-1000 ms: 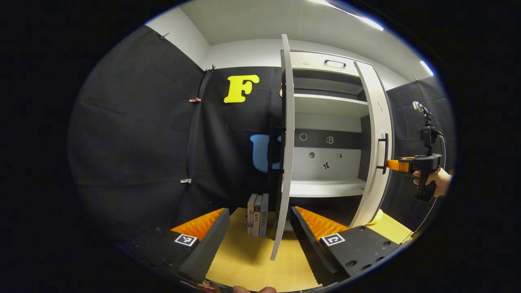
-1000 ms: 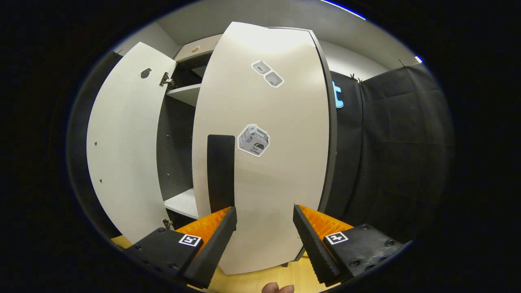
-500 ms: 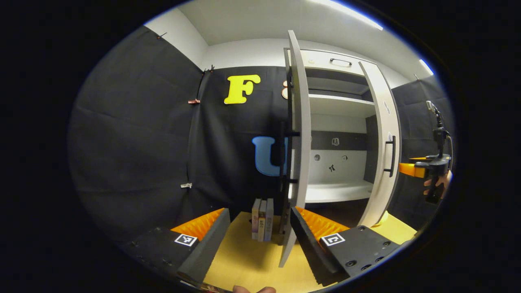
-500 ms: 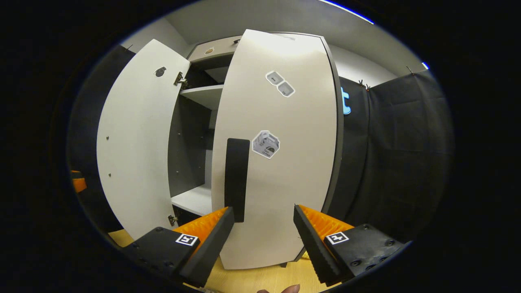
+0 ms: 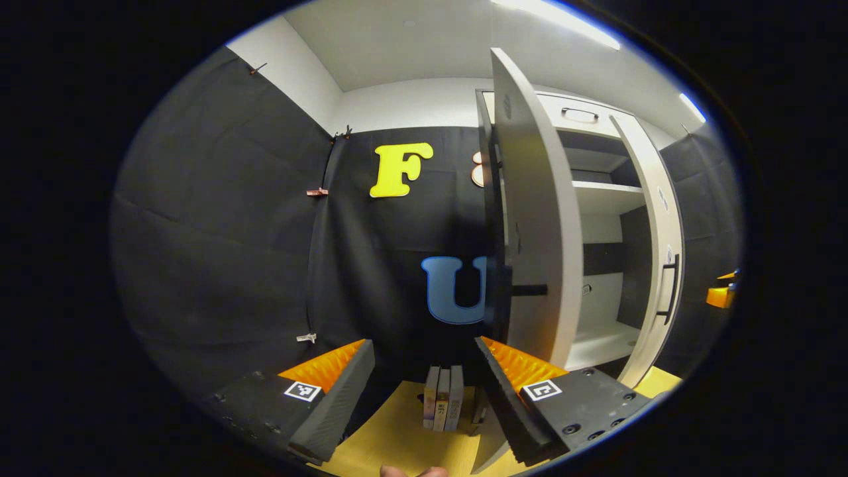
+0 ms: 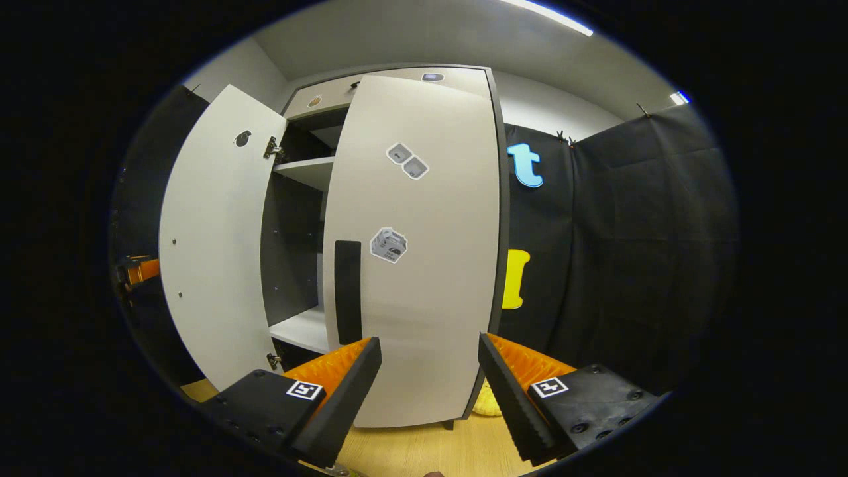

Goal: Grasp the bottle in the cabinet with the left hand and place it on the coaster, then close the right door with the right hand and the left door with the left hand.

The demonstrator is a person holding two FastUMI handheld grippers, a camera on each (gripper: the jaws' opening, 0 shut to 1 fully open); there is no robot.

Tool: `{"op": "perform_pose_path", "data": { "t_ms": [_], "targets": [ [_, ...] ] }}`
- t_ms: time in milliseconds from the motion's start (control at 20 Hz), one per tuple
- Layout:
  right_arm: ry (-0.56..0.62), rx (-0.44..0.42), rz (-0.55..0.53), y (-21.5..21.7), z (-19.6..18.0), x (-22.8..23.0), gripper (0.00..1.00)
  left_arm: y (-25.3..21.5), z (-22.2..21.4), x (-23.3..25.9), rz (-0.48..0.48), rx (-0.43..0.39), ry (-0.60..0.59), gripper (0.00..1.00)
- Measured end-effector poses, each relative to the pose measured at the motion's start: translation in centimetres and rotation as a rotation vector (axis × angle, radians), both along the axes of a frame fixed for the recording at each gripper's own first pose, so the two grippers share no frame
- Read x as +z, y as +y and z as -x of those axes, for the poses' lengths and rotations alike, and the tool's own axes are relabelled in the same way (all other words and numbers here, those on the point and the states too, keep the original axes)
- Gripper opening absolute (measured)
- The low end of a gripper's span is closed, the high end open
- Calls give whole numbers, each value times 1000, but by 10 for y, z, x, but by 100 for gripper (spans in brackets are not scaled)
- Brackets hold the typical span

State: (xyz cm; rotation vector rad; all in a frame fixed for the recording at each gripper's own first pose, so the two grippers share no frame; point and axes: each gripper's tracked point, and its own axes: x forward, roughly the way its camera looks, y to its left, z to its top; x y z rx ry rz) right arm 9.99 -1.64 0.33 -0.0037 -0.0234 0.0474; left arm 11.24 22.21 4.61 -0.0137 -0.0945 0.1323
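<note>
Facing right gripper (image 6: 429,351)'s parted jaws: right door (image 6: 424,265).

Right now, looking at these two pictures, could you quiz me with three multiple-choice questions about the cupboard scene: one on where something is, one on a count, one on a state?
1. Where do the books stand?
A. on the wooden table beside the left door
B. on the top shelf
C. on the floor

2. How many books stand there?
A. one
B. three
C. six

3. How is the right door?
A. fully shut
B. taken off
C. partly open, nearly closed

Answers:
1 A: in the left gripper view they stand upright on the table by the left door.
2 B: three spines show side by side.
3 C: in the right gripper view a gap beside the handle shows the shelf inside.
</note>
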Motion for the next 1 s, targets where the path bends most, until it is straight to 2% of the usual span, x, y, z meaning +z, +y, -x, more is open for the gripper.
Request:
{"op": "perform_pose_path", "data": {
  "t_ms": [200,250,350,550,600,650,700,750,850,900,1000],
  "targets": [
    [7,-13,-7,-14,7,-3,98,-7,-8,8,-34,-13,-8,95],
    [11,-8,-21,-15,9,-3,98,-11,-10,5,-46,-26,0,91],
    [16,-5,-52,-20,10,-4,98,-17,-10,-7,-50,-49,35,95],
    [12,-11,-79,-29,13,-2,98,-24,-8,-2,-29,-23,38,94],
    [14,-11,-80,-31,15,-3,98,-26,-8,-2,-24,-21,42,94],
    [15,-11,-81,-32,18,-3,98,-30,-5,-3,-16,-23,38,89],
    [16,-8,-81,-32,19,-4,98,-36,-5,-3,-4,-31,40,93],
    [16,-7,-79,-32,20,-5,98,-42,-4,-5,10,-44,39,89],
    [15,-8,-75,-34,21,-4,98,-57,-5,-7,41,-77,43,93],
    [15,-17,-73,-37,21,-4,98,-66,-4,-7,54,-95,46,89],
    [21,-33,-78,-43,22,-5,98,-88,-1,-7,62,-131,51,93]
  ]
}}
